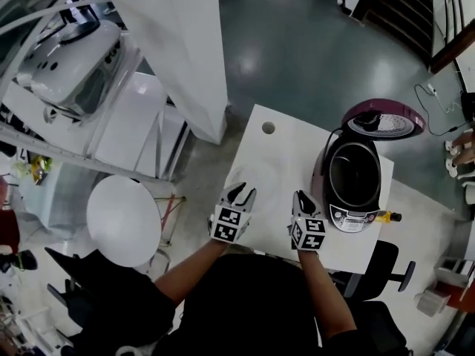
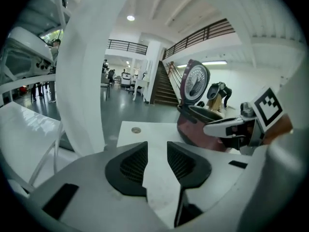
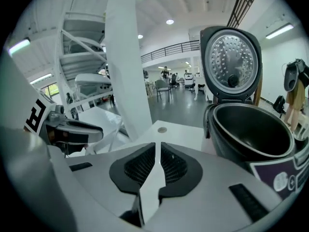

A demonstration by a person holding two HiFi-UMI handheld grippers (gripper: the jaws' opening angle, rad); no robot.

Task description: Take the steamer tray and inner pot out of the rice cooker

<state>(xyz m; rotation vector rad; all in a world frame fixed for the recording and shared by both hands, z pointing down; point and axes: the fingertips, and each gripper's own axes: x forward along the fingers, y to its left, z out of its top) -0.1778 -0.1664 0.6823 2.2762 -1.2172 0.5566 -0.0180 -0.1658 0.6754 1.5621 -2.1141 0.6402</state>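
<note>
The purple rice cooker [image 1: 355, 180] stands at the right of the white table [image 1: 274, 162] with its lid [image 1: 382, 119] raised. Its dark inner pot [image 3: 256, 129] sits in the body, and the inside looks bare. My left gripper [image 1: 241, 192] hovers over the table's front, left of the cooker, open with nothing between its jaws [image 2: 157, 151]. My right gripper [image 1: 300, 197] hovers just left of the cooker's front. Its jaws [image 3: 158, 151] are apart by only a narrow slit and hold nothing. Each gripper shows in the other's view: the right gripper [image 2: 227, 127], the left gripper [image 3: 72, 129].
A cable hole [image 1: 269, 127] marks the table's far left corner. A white pillar [image 1: 185, 43] rises beyond it. A round white stool [image 1: 124, 219] stands at the left and a black chair [image 1: 386, 265] below the cooker. A small yellow item [image 1: 384, 216] lies beside the cooker.
</note>
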